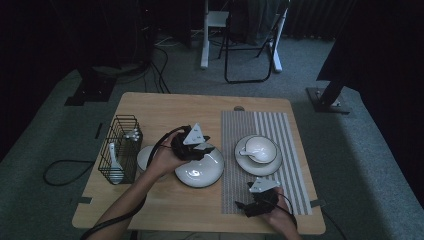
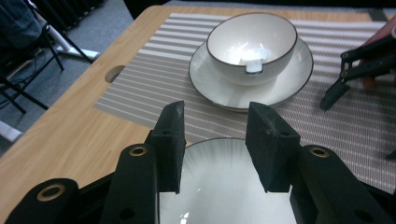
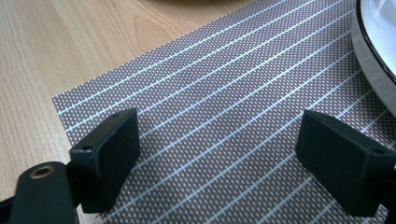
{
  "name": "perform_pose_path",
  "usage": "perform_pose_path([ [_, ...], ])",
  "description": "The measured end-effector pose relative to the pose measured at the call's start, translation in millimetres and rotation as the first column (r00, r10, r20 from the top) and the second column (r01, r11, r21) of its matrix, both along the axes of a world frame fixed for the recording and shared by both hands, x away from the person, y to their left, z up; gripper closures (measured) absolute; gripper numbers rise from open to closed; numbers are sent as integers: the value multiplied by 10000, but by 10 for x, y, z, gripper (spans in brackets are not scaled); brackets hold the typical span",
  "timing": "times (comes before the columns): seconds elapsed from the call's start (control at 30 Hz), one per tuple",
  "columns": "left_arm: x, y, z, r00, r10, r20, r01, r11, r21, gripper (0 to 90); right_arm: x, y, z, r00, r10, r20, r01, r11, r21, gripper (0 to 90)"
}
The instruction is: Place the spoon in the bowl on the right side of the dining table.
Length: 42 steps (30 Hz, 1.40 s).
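Two grippers in hand, both with fingers released and nothing between them. High view: my left gripper (image 1: 207,145) hangs over the near-left rim of a round white ceramic plate (image 1: 200,172) on the pale wooden table (image 1: 165,107); my right gripper (image 1: 245,207) sits low at the near edge of the grey woven striped placemat (image 1: 287,130). That view alone gives the layout: a black wire basket (image 1: 120,147) at the table's left side with white spoons standing in it, another white dish (image 1: 144,156) half hidden behind my left hand (image 1: 162,157), and grey carpet all round.

Left gripper view: my black fingers (image 2: 170,140) stand apart above the plate (image 2: 219,186), not touching it. Fine radial ribbing on the plate's glaze shows here, invisible from above. Beyond it, on the placemat (image 2: 154,84), a white round bowl with a thin dark rim (image 2: 252,39) sits centred in a matching saucer (image 2: 205,77); a white spoon (image 2: 252,63) lies inside the bowl. My other gripper's dark jaw tips enter at the right edge. A round hole (image 2: 114,73) is cut in the table top.

Right gripper view: blocky matt fingers (image 3: 112,154) set wide over the mat (image 3: 210,107), whose weave reads as tiny pale dots crossed by thin white lines. The mat's corner lies on smooth wood grain (image 3: 56,56). The saucer's dark-edged rim (image 3: 373,46) curves in at top right.
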<state>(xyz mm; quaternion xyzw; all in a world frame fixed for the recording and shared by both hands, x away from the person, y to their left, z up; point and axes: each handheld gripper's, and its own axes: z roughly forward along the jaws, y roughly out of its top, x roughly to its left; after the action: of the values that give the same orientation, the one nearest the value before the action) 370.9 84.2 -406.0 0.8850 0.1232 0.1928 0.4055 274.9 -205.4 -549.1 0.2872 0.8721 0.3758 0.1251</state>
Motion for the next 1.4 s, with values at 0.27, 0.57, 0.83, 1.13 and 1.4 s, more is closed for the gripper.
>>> perform_pose_path([
  [0.27, -86, 95, 126, 9991, -337, 272, 317, 9970, 700, 583, 2, 0, -1, 10000, 11, 20, -11, 10000, 1, 138],
  [0.57, -211, 281, 109, 9988, -186, 447, 155, 9975, 685, 580, 3, -1, -1, 10000, 9, 25, -9, 10000, -9, 137],
  [0.83, -255, 382, 18, 9995, -93, 298, 85, 9996, 268, 577, 3, -1, -1, 10000, 11, 21, -11, 10000, -4, 137],
  [1.13, -308, 510, 167, 9998, -193, 68, 196, 9991, -365, 564, 5, 0, -1, 10000, 10, 20, -10, 10000, 1, 136],
  [1.4, -370, 624, 242, 9997, -185, -175, 176, 9987, -471, 548, 4, 1, 0, 10000, -3, 7, 3, 10000, 8, 136],
])
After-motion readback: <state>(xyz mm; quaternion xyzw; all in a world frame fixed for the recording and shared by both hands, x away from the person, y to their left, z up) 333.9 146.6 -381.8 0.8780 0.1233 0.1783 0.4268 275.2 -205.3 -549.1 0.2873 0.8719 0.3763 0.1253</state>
